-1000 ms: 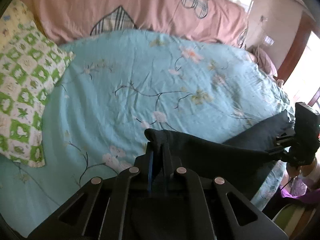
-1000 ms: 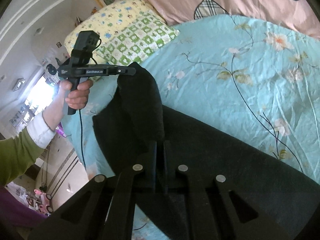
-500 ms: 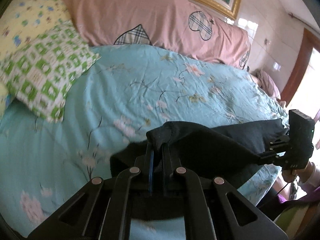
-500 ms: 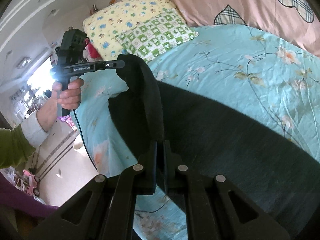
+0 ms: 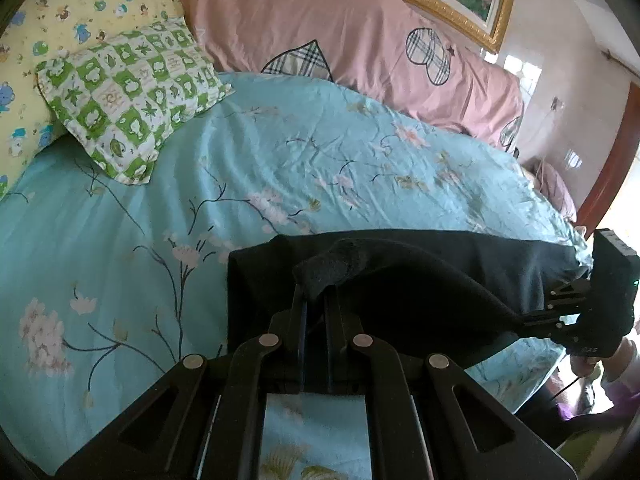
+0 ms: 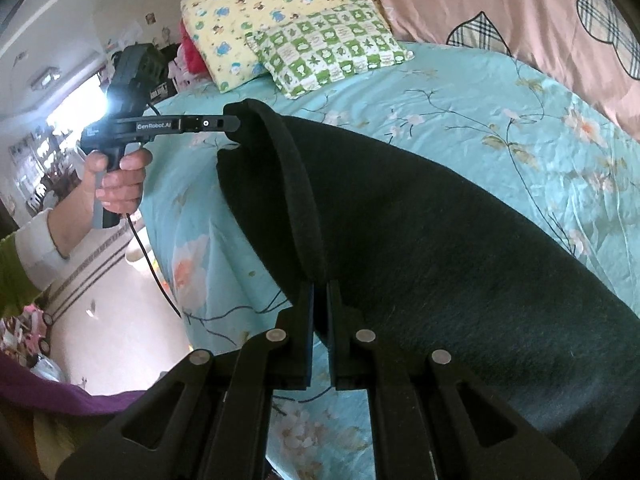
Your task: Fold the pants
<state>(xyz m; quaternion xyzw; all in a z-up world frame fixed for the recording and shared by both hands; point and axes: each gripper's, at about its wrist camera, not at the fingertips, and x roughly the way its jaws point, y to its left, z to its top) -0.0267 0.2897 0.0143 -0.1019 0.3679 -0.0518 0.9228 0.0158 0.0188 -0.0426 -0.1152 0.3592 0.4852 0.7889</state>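
Black pants (image 6: 440, 232) lie across the blue flowered bedsheet (image 6: 500, 104), with one edge lifted between my two grippers. My left gripper (image 5: 316, 300) is shut on a bunched corner of the pants (image 5: 400, 276). It also shows in the right wrist view (image 6: 234, 124), held in a hand at the pants' far corner. My right gripper (image 6: 319, 292) is shut on the near end of the same raised edge. It shows in the left wrist view (image 5: 556, 308) at the right, clamped on the fabric.
A green checked pillow (image 5: 132, 96) and a yellow pillow (image 5: 60, 12) lie at the head of the bed. A pink cover (image 5: 340, 24) runs along the far side. The bed's edge and the floor (image 6: 120, 300) are to the left in the right wrist view.
Both grippers have carried the pants' held edge further over the bed. More of the pants now lies flat on the sheet.
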